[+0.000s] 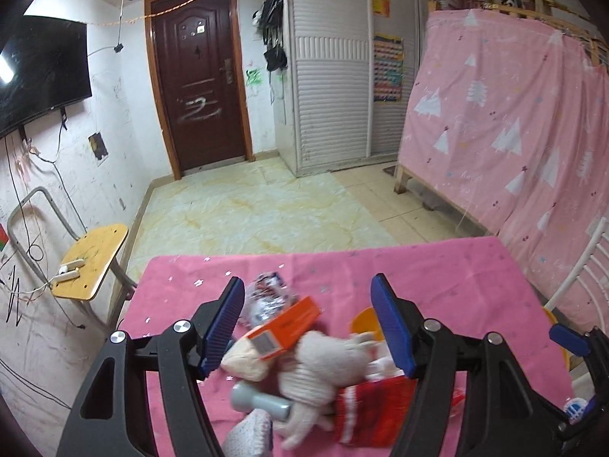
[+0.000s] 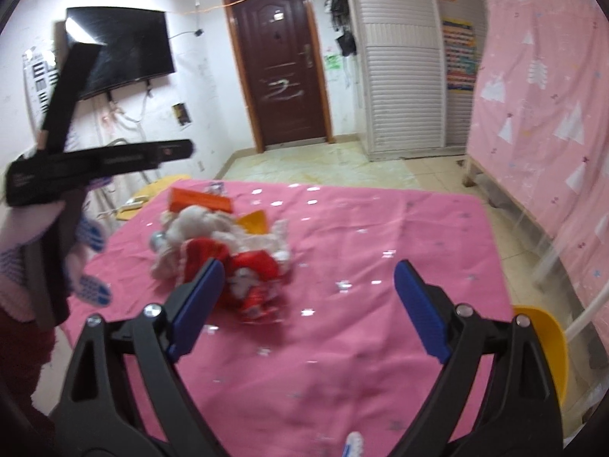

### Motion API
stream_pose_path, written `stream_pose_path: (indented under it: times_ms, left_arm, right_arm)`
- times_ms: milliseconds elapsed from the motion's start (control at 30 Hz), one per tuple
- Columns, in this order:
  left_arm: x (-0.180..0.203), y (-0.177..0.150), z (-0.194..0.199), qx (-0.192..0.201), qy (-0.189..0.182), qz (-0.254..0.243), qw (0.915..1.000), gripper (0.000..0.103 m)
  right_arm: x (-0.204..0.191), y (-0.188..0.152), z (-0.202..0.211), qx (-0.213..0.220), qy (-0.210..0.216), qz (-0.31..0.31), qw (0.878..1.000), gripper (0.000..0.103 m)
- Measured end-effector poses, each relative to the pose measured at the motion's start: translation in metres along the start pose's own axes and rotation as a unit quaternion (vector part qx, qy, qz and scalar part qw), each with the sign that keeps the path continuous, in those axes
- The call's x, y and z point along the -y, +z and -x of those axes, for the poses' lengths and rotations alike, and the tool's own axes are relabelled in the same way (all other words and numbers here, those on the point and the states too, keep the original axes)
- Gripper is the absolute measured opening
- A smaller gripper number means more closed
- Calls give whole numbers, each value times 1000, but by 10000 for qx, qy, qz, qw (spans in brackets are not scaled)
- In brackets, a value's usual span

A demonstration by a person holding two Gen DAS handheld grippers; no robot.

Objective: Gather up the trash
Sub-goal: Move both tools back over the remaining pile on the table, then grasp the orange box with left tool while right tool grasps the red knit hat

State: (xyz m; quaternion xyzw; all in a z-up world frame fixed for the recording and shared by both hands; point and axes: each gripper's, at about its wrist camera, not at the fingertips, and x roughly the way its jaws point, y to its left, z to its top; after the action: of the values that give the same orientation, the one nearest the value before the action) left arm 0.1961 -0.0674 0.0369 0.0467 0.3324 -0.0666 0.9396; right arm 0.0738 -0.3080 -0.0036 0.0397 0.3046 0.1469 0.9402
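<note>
A heap of items lies on the pink table cloth: an orange box, a crinkled silver wrapper, a white plush toy, a red knitted piece and a grey cylinder. My left gripper is open above the heap, jaws on either side of the orange box. In the right wrist view the heap lies ahead and left. My right gripper is open and empty over bare cloth. The left gripper's body shows at the left.
An orange bowl sits behind the toy. A yellow chair edge is at the table's right. A wooden chair stands left of the table. A pink-draped bed frame is on the right; a door is ahead.
</note>
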Motion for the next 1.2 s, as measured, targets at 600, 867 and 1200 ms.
stream_pose_path:
  times_ms: [600,867,1200]
  left_arm:
    - [-37,-28,-60,-463,-349,-94,9983,61]
    - [-34,-35,-67,-489,-650,-231,9964,27]
    - [-44,-33,-41,-220,-840,-93,9962,22]
  right_arm:
    - [-51,-1,-36,-419,288,501,9974,90]
    - [-63,1,-41,-445,338,628,9965,91]
    - [-79,5,-42,-377,590,797,9944,91]
